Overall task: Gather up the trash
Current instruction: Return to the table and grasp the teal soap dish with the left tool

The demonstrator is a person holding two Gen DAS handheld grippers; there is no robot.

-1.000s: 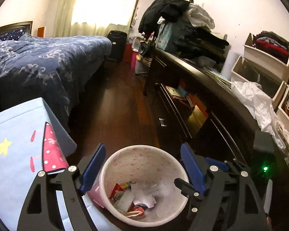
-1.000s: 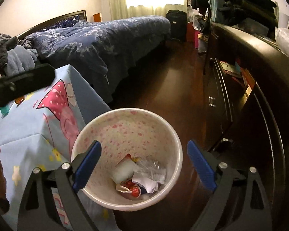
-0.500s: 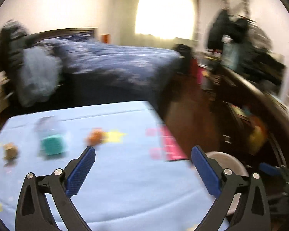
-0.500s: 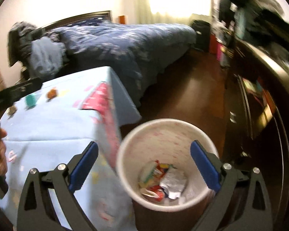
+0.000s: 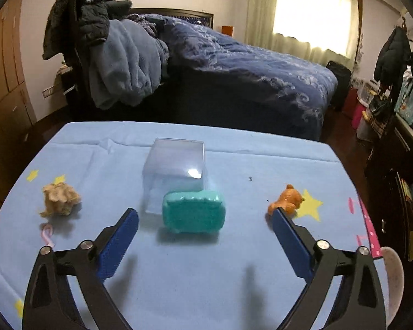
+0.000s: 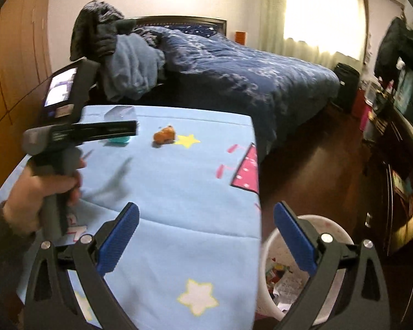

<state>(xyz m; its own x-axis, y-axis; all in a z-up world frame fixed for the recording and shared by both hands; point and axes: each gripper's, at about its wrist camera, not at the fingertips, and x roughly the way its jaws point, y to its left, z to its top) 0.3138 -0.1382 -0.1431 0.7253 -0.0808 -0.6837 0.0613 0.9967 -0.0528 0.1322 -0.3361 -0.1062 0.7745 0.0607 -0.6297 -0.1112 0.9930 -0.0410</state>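
Note:
On the light blue tablecloth (image 5: 195,275) lie a crumpled tan paper ball (image 5: 60,198), a teal sponge-like block (image 5: 193,213), an orange crumpled piece (image 5: 287,199) and a small pink scrap (image 5: 47,233). My left gripper (image 5: 205,227) is open and empty, just short of the teal block. My right gripper (image 6: 206,221) is open and empty over the table's right edge. The white pink-speckled trash bin (image 6: 316,269) with several wrappers stands on the floor below it. The orange piece also shows in the right wrist view (image 6: 164,134).
A clear plastic box (image 5: 176,165) stands behind the teal block. The bin's rim (image 5: 393,275) shows at the table's right edge. A bed with a dark blue duvet (image 5: 247,66) lies beyond the table. A dark dresser (image 6: 399,170) lines the right wall.
Both grippers have swung left from above the bin toward the table. The left one now faces the items on the tablecloth. Both stay open.

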